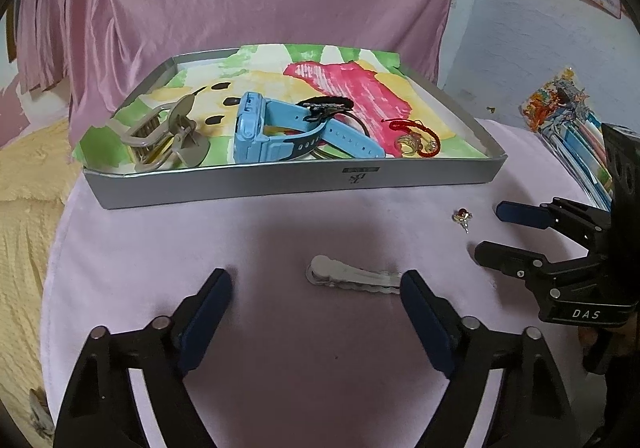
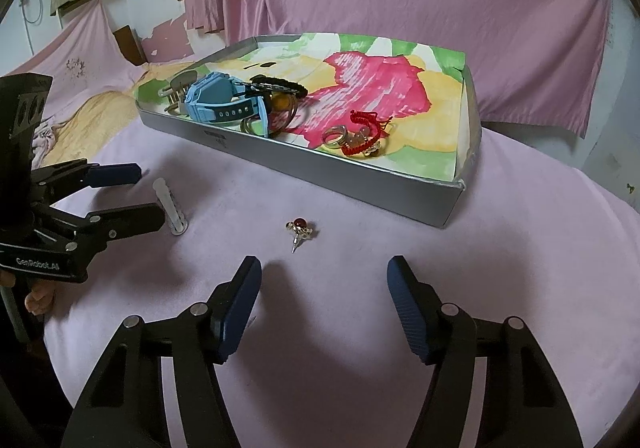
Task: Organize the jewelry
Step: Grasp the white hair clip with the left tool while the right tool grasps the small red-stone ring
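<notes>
Earring (image 2: 301, 229) loose on cloth before right gripper (image 2: 324, 276); hair clip (image 1: 352, 275) before left gripper (image 1: 316, 288); both jaws apart, empty.

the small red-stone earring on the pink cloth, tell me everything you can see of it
The small gold-coloured stud earring has a round dark red stone set in a metal-looking mount, and a thin silvery post that points toward the camera in the right wrist view. It lies loose on the pale pink cloth, in front of the grey tray and apart from it. Nothing else touches it.
</notes>
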A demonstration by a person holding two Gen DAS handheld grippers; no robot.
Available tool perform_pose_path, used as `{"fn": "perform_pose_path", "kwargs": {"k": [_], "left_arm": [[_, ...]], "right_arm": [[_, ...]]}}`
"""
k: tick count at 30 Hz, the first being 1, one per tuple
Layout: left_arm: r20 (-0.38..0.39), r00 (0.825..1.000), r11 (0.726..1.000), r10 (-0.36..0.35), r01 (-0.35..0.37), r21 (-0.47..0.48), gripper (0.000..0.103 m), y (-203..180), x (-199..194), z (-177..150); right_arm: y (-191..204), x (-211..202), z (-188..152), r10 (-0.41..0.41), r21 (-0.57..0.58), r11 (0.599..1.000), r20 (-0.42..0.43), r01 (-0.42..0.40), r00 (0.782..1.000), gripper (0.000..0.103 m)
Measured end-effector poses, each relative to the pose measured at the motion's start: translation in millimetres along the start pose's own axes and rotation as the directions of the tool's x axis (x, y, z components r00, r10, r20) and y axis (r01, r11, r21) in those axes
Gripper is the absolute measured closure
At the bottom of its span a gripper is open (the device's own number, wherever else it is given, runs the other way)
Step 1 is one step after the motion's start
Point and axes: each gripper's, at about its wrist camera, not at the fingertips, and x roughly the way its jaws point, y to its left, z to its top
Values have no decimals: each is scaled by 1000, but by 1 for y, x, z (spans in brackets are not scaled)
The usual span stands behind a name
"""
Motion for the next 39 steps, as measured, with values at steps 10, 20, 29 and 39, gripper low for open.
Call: {"fn": "perform_pose_path", "kwargs": {"k": [10,20,29,39], "left_arm": [[8,1000,1000,-18,17,18,61,-2,1,2],[17,998,998,-67,67,6,86,1,0,1],[21,995,995,-95,95,-22,88,6,1,1],[36,994,994,-101,102,-25,90,7,-2,1]], "right_arm": [[1,0,1,-1,-2,1000,0,1,1000,43],[5,5,7,9,-17,1000,3,-9,1000,59],[14,12,16,11,-47,999,3,-11,1000,68],[23,11,17,23,-78,997,5,-22,1000,89]]}}
